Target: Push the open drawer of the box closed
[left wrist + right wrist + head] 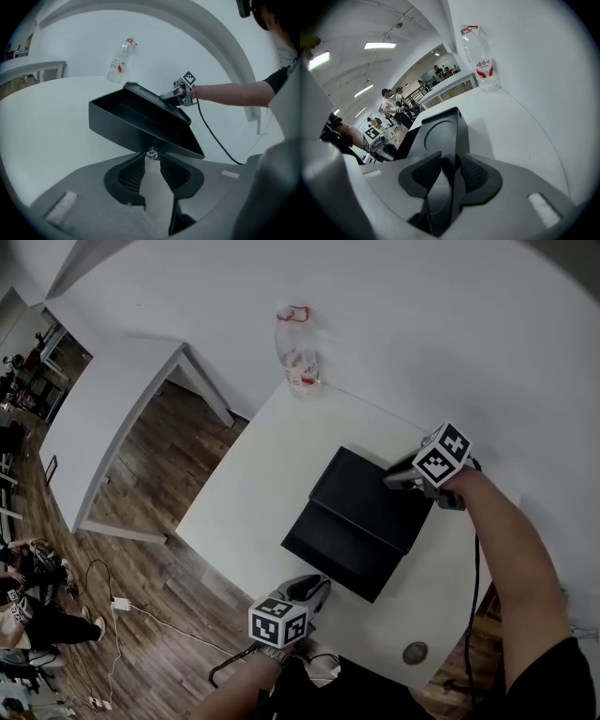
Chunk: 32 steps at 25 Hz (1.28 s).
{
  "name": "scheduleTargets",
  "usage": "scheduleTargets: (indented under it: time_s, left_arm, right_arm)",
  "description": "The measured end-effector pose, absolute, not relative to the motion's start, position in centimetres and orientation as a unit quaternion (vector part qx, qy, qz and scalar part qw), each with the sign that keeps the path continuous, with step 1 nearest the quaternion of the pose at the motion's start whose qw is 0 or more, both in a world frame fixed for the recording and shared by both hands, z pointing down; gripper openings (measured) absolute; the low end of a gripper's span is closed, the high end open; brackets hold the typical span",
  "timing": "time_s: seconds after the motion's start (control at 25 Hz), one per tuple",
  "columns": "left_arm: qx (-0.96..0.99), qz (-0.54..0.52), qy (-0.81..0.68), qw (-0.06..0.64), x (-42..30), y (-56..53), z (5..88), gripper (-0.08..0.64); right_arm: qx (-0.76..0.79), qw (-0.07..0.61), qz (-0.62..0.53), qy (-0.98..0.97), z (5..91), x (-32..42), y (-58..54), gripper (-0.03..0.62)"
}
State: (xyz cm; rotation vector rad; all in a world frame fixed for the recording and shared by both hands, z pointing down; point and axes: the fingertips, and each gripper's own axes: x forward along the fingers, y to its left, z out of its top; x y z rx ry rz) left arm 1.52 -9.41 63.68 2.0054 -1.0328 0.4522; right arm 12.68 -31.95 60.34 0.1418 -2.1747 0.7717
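While the right gripper (450,161) pinches the side of the box (440,131), the left gripper (151,159) holds its fingers (131,171) wide apart, with the little knob (151,153) of the drawer (126,117) right at their tips.

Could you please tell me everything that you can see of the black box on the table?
The black box looks like matte plastic and lies flat on the white table. Its drawer stands pulled out toward the person and looks empty. A small clear knob sits on the drawer's front. The right gripper is closed on an edge of the box's top. The left gripper, open, has its tips right at the knob; whether they touch it cannot be told.
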Motion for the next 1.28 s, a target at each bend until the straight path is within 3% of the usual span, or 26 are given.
scheduleTargets:
  time_s: [0.24,0.32,0.48,1.28]
  left_arm:
    - [0.798,0.217,-0.404,0.391,2.1,-10.0,64.6,0.107]
    - [0.797,0.221,-0.403,0.391,2.3,-10.1,64.5,0.071]
    - [0.793,0.232,-0.408,0.388,2.3,-9.9,64.4,0.069]
    - [0.800,0.225,-0.400,0.386,4.5,-14.7,63.7,0.069]
  right_arm:
    - [0.055,0.401,0.303,-0.863,60.4,12.7,-32.0,0.132]
    - [0.055,0.401,0.300,-0.864,60.3,12.7,-32.0,0.132]
    - [0.054,0.401,0.299,-0.864,60.4,12.6,-31.9,0.132]
    - [0.062,0.397,0.301,-0.865,60.6,12.7,-32.2,0.130]
